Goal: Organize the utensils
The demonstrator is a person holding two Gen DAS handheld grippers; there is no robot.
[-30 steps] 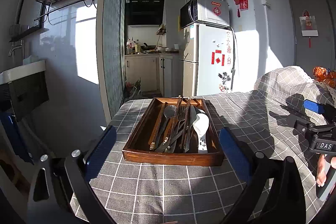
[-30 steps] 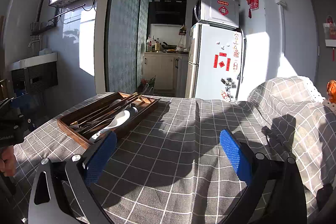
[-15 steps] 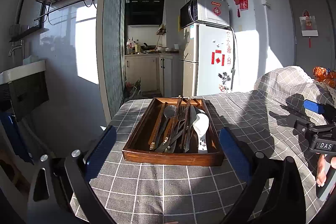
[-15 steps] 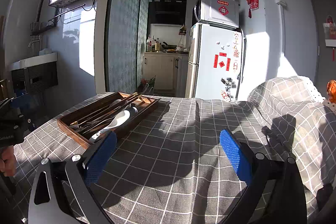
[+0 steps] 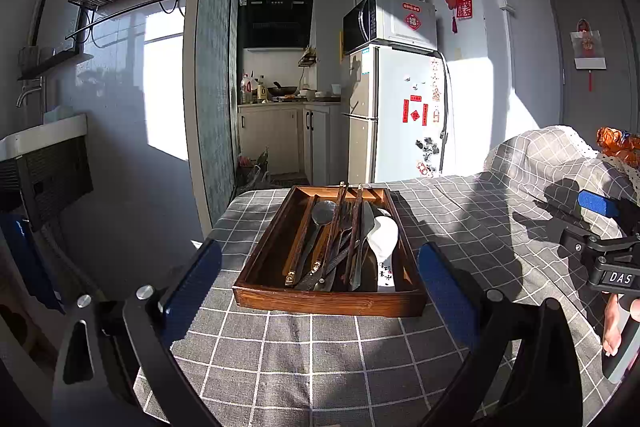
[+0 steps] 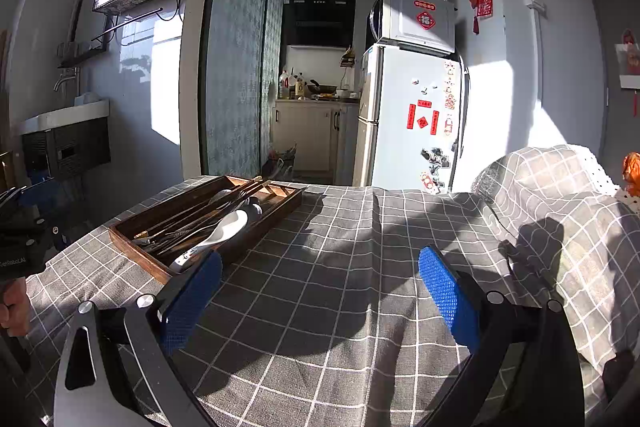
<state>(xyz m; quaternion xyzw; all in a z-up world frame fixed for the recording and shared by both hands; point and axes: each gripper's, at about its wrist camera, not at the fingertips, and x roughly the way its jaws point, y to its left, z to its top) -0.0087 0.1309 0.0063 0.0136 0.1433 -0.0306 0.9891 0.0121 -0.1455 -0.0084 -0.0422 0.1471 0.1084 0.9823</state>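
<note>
Right now the left claw (image 5: 320, 279) is spread wide with nothing between its blue padded fingers (image 5: 192, 283). Straight ahead of it, close by, sits the brown wooden tray (image 5: 328, 301) on the grey checked tablecloth (image 5: 304, 355). Inside the tray lies a pile of utensils. On the side nearer the claw's right finger is the white ceramic soup spoon (image 5: 385, 247), with its bowl pointing away from the claw. Beside it, toward the middle, lie the dark wooden chopsticks (image 5: 352, 223), which poke out over the far edge of the tray. Toward the left finger is a grey metal spoon (image 5: 323, 213). The utensils cross over each other.

Off to the far right of the left claw, the other black tool shows with a hand (image 5: 616, 323) gripping its handle.

The right claw (image 6: 320, 287) is spread wide too, and holds nothing. Only bare cloth lies straight ahead of it. The tray is ahead and to its left, just past its left finger, turned at a slant. Well behind the table stands a white fridge (image 6: 412, 119).
</note>
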